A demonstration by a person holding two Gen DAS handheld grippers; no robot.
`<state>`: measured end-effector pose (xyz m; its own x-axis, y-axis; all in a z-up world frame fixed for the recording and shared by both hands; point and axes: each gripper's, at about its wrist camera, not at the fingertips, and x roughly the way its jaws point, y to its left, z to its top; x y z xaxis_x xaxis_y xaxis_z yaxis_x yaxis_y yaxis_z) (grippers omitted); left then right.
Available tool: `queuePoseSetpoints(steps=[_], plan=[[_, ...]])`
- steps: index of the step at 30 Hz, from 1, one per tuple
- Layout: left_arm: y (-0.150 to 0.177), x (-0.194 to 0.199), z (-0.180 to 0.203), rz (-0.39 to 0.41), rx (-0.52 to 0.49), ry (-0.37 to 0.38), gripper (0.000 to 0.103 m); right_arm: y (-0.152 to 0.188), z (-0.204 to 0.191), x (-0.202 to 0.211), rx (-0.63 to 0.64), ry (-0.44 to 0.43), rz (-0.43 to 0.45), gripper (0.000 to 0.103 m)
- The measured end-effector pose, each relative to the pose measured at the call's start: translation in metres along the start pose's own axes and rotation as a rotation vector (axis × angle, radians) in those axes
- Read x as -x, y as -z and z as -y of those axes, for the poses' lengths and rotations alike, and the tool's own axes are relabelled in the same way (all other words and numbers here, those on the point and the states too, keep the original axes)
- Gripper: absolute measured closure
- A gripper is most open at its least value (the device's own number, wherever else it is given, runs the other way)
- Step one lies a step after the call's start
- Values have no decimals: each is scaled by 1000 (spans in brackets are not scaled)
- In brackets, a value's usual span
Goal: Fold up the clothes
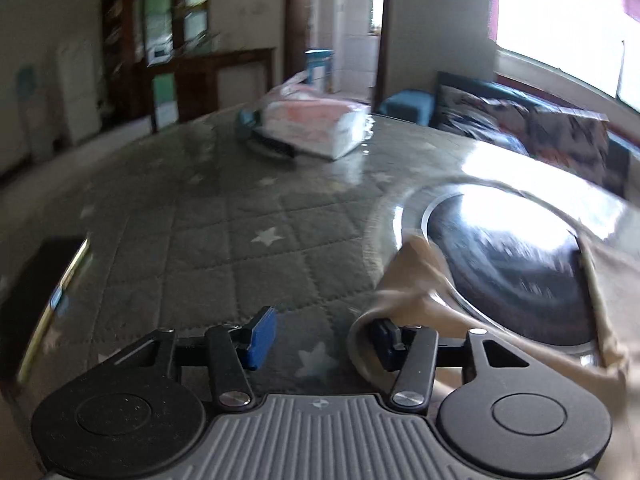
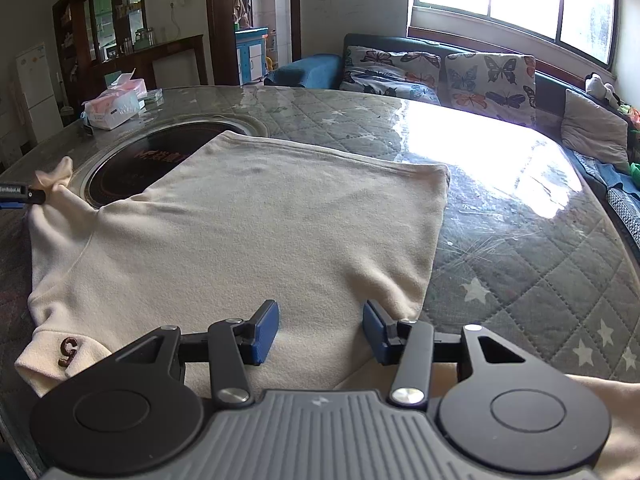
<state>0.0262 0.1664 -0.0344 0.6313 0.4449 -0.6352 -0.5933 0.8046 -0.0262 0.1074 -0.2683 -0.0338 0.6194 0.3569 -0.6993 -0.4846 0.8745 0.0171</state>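
At the lower centre of the right wrist view, the right gripper [image 2: 320, 332] hovered over the near edge of the cream shirt [image 2: 256, 216], jaws apart and holding nothing. The shirt lay spread on the table [image 2: 520, 240], its long axis running away from that gripper toward the upper middle of the frame, far hem square and flat. One sleeve [image 2: 52, 184] was drawn out to the far left edge of the frame, where the tip of the left gripper [image 2: 24, 196] met it. In the left wrist view the left gripper [image 1: 320, 340] showed its fingers apart, with cream fabric [image 1: 400, 304] draped over the right-hand finger only; not clamped, by my reading. View blurred. Judgement: left gripper nearer the sleeve, right nearer the body and right side seam.

Surface: quilted grey star-print cover under glossy clear sheet, strong window glare, round dark inset [image 2: 132, 168] partly under the shirt. Tissue pack [image 2: 112, 110] at far left. Sofa with butterfly cushions [image 2: 488, 80] behind.
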Motion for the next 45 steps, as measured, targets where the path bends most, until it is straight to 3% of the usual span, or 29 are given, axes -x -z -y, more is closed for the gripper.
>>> queuePoseSetpoints(steps=[7,14,17,24,27,31,34,40,45], plan=[[-4,-7,-2,33,-93,-38,66,0,0,0,2,2,-1,55],[-15,-17,7,59,-158,-104,66,0,-1,0,2,2,-2,52],[-14,7,23,85,-170,-40,66,-1,-2,-1,5,2,-3,50],[6,61,81,45,-247,348,66,-1,-2,-2,8,4,-4,49],[16,68,110,24,-292,467,74,-1,-3,-2,9,6,-3,49],[26,62,141,0,-337,501,79,-2,-3,-2,10,5,-5,49],[33,51,149,-24,-369,469,81,-2,-3,-2,11,4,-6,49],[32,47,140,-29,-355,466,78,-1,-2,-1,13,2,-6,49],[32,63,135,26,-376,492,78,-3,-8,8,30,-3,6,49]])
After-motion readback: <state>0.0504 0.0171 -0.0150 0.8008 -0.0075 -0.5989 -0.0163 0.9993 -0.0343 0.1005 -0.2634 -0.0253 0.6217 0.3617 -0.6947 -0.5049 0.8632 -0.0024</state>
